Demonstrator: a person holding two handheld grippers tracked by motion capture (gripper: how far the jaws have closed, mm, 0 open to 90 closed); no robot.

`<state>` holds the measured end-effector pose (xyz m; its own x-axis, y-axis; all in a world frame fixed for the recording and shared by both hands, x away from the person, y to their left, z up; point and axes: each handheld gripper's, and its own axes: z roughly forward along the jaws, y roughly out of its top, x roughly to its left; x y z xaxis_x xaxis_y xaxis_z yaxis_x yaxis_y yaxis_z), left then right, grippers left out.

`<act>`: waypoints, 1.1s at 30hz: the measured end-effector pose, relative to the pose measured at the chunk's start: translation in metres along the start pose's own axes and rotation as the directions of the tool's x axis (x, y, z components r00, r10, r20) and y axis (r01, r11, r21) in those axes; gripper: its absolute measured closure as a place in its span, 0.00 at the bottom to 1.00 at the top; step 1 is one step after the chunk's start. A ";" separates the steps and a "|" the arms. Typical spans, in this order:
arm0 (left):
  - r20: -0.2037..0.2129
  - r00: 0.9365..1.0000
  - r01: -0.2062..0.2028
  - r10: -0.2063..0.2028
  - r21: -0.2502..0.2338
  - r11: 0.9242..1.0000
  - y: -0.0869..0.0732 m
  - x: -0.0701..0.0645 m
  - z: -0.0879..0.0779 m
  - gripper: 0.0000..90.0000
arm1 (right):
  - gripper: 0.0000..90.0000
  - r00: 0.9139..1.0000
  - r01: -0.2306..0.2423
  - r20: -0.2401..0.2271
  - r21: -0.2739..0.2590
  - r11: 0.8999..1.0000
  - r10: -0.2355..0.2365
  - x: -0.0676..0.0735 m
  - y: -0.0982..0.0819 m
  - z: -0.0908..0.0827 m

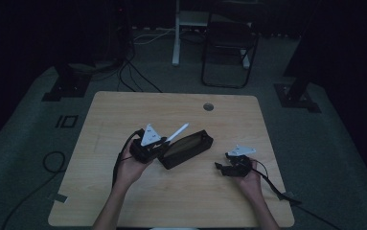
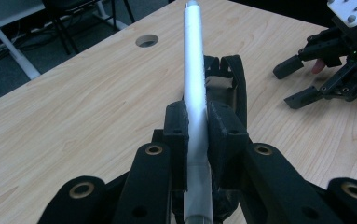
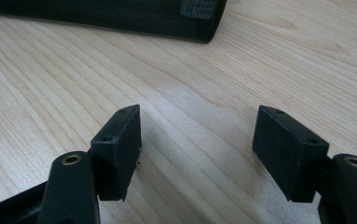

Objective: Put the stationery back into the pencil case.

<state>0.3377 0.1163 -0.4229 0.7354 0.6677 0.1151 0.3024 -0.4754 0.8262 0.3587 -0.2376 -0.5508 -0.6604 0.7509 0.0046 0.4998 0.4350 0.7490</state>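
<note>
Now the left claw (image 2: 196,123) pinches a white tube (image 2: 193,70) above a black mesh case (image 1: 186,149), while the right claw (image 3: 197,154) rests spread open on the surface (image 1: 123,115).

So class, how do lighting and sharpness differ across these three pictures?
High view: dim, dark surroundings, table faintly lit. Left gripper view: brighter, white tube glary, near black pads soft. Right gripper view: evenly lit, wood grain crisp, black case slightly soft.

White tube (image 2: 195,93) lower end cut off by edge; black case (image 3: 120,16) interior perhaps mesh-lined, unclear.
</note>
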 end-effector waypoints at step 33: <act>0.037 0.999 -0.014 0.014 0.015 1.000 0.005 -0.005 0.028 0.88 | 0.36 1.000 0.000 0.000 -0.001 1.000 0.000 0.000 0.000 0.000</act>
<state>0.3525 0.0945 -0.4344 0.7615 0.6395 0.1058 0.3007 -0.4932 0.8163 0.3587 -0.2375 -0.5509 -0.6604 0.7509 0.0051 0.4997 0.4343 0.7495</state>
